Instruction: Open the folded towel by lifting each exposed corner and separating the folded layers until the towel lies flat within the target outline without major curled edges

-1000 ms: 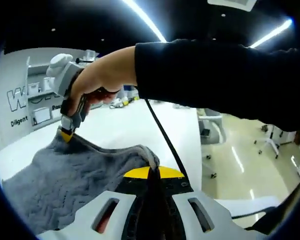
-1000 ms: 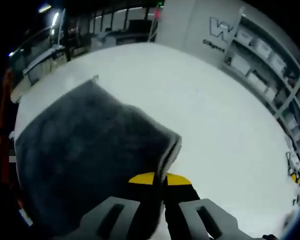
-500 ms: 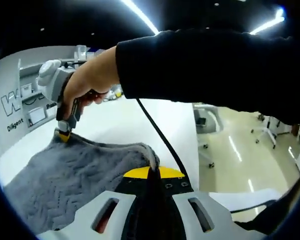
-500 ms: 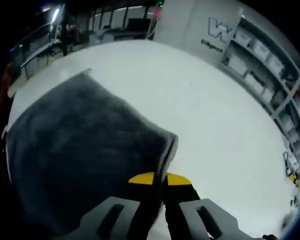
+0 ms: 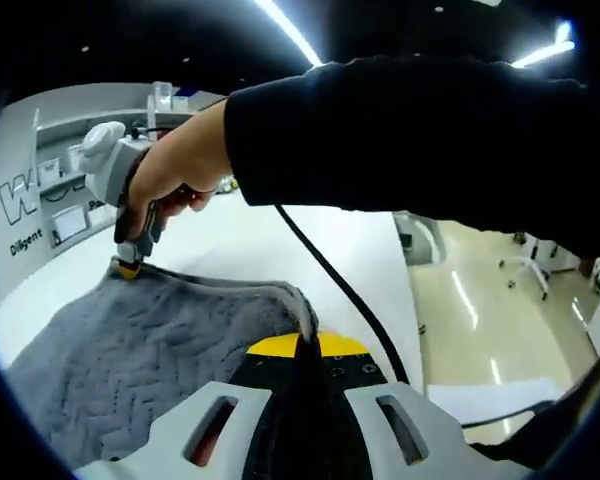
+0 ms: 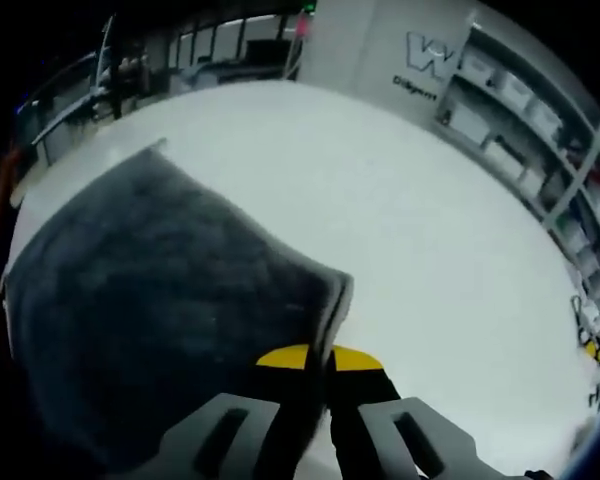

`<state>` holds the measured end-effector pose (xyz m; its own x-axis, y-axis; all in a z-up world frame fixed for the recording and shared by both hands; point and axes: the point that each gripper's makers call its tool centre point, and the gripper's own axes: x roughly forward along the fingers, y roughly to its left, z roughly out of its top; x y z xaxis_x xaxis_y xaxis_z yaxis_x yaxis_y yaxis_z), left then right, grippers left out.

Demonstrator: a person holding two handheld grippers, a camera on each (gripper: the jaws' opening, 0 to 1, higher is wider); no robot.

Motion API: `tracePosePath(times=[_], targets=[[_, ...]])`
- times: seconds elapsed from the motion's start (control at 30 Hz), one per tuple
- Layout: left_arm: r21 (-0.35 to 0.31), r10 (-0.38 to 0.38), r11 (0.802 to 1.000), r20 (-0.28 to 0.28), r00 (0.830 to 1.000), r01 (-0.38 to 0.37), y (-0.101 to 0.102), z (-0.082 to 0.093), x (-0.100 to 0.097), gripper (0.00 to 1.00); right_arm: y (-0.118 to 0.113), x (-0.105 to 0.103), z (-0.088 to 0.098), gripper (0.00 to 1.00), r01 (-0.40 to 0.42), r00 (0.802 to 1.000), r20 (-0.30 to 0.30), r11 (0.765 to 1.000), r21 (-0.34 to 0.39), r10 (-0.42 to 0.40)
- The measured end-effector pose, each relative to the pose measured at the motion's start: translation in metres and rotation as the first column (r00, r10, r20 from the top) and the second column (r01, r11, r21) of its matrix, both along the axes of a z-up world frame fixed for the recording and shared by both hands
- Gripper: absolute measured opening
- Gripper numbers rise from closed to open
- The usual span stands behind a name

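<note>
Above the white table (image 6: pixel 450 260), both claws are clenched on corners of the grey towel (image 5: pixel 150 350): left claw (image 5: pixel 302 340), right claw (image 6: pixel 330 352). Best to keep even tension and lower it flat. A black cable (image 5: pixel 335 280) crosses nearby; shelves (image 6: pixel 540 130) stand beyond.

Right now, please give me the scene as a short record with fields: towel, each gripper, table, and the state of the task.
towel: grey towel, pinched at two corners, spread between the grippers
left gripper: left gripper, jaws shut on a towel corner
right gripper: right gripper, jaws shut on a towel corner; also seen in the left gripper view, held by a hand
table: white table under the towel
cable: black cable runs from the right gripper
task state: towel not yet lying flat
</note>
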<state>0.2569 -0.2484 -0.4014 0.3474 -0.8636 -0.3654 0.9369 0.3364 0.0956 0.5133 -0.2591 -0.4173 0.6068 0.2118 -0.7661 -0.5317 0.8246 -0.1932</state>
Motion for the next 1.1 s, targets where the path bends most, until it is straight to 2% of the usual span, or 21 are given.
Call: tracePosePath(times=[0.3,0.4,0.43,0.47,0.53,0.57,0.63,0.7,0.83,0.93,0.97,1.1], targets=[[0.016,-0.011,1.000,0.024,1.000,0.011,-0.006,-0.002,-0.002,0.03,0.001,0.004,-0.001,0.00,0.000,1.000,0.010,1.000,-0.007,0.000],[0.039,-0.028,0.999,0.049,0.998,0.026,-0.009,-0.003,-0.003,0.03,0.001,0.004,-0.001,0.00,0.004,1.000,0.015,1.000,0.005,-0.004],[0.056,-0.040,0.998,0.071,0.997,0.036,-0.010,-0.003,-0.004,0.03,0.001,0.004,-0.001,0.00,0.004,1.000,0.015,1.000,0.008,-0.004],[0.100,-0.071,0.993,0.107,0.992,0.061,-0.009,-0.005,-0.005,0.03,0.000,0.004,-0.001,0.00,0.007,1.000,0.016,1.000,0.010,-0.007],[0.190,-0.130,0.977,0.191,0.973,0.093,-0.008,-0.004,-0.002,0.03,-0.001,0.005,-0.001,0.00,0.023,1.000,0.016,1.000,0.013,-0.023],[0.210,-0.136,0.972,0.160,0.978,0.101,-0.008,-0.005,-0.003,0.03,-0.002,0.007,-0.001,0.00,0.024,0.999,0.023,1.000,0.010,-0.024],[0.204,-0.134,0.974,0.157,0.979,0.100,-0.010,-0.003,-0.001,0.03,-0.004,0.010,-0.001,0.00,0.034,0.999,0.023,0.999,0.020,-0.035],[0.217,-0.140,0.971,0.202,0.969,0.095,-0.011,-0.004,-0.001,0.03,-0.004,0.012,-0.001,0.00,0.037,0.999,0.019,0.999,0.024,-0.037],[0.228,-0.143,0.970,0.244,0.959,0.087,-0.013,-0.004,0.001,0.03,-0.006,0.016,-0.001,0.00,0.034,0.999,0.027,0.999,0.023,-0.034],[0.225,-0.141,0.971,0.245,0.959,0.085,-0.017,-0.004,0.008,0.03,-0.008,0.020,-0.001,0.00,0.040,0.998,0.045,0.999,0.027,-0.041],[0.231,-0.154,0.969,0.279,0.948,0.089,-0.019,-0.003,0.009,0.03,-0.009,0.021,-0.001,0.00,0.042,0.998,0.053,0.999,0.030,-0.044],[0.230,-0.150,0.970,0.306,0.940,0.080,-0.021,-0.005,0.005,0.03,-0.010,0.023,0.000,0.00,0.051,0.997,0.061,0.997,0.057,-0.055]])
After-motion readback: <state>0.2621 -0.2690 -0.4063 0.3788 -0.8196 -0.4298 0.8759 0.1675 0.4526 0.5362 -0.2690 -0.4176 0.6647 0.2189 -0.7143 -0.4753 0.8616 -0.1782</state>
